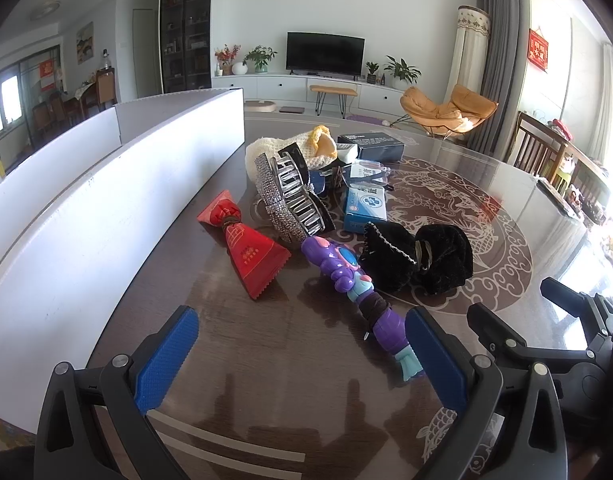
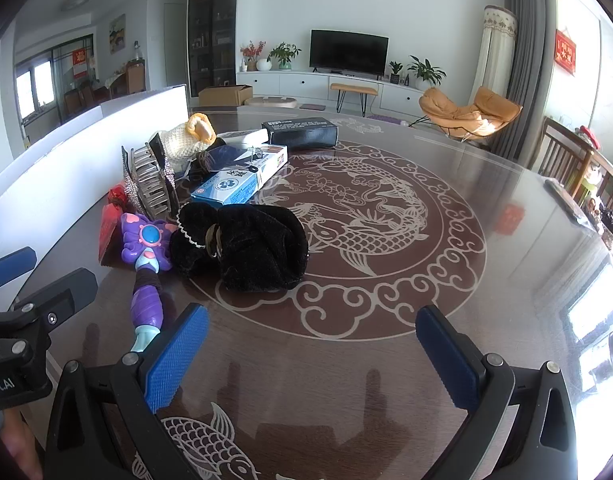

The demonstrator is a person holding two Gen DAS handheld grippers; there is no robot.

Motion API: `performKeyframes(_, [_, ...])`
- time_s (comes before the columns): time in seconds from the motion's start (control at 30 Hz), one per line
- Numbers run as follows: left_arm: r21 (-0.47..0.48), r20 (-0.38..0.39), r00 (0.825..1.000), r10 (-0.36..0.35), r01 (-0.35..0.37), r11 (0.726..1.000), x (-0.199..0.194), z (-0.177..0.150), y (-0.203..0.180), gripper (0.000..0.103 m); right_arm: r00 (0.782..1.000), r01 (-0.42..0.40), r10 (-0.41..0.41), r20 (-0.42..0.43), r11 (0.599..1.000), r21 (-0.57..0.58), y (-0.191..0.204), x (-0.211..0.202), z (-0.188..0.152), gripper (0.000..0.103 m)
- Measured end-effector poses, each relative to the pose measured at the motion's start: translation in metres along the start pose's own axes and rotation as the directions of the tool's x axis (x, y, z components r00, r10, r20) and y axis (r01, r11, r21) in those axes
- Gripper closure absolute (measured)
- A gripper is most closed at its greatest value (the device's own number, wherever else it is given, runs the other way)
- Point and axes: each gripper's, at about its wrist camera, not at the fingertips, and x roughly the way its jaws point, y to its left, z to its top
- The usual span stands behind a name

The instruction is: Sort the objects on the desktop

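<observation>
A pile of objects lies on the round brown table [image 1: 486, 184]: a purple toy wand [image 1: 346, 276] [image 2: 144, 256], a red pouch [image 1: 246, 240], a rhinestone hair claw [image 1: 290, 196] [image 2: 148, 184], a black velvet pouch [image 1: 418, 256] [image 2: 246, 244], a blue and white box [image 1: 364, 206] [image 2: 238, 182], a cream and yellow knitted item [image 1: 306, 146] [image 2: 188, 136] and a dark box [image 1: 370, 146] [image 2: 302, 132]. My left gripper [image 1: 302, 352] is open and empty, just before the wand's handle end. My right gripper [image 2: 312, 350] is open and empty, right of the wand and in front of the black pouch.
A long white box [image 1: 86, 208] [image 2: 86, 148] stands along the table's left edge. Glasses [image 1: 362, 174] lie on the pile. The right gripper's body [image 1: 546, 328] shows in the left wrist view. Wooden chairs [image 2: 566, 152] stand at the right.
</observation>
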Motion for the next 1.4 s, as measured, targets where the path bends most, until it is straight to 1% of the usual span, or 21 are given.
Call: performKeyframes(1.4, [0.007,-0.001,1.000,-0.004,0.004,1.000,-0.0004,-0.0009,-0.0023,0.000,1.000,0.000,0.000,-0.015,1.000,0.002,-0.0026,0.0039,-0.0015,0.000])
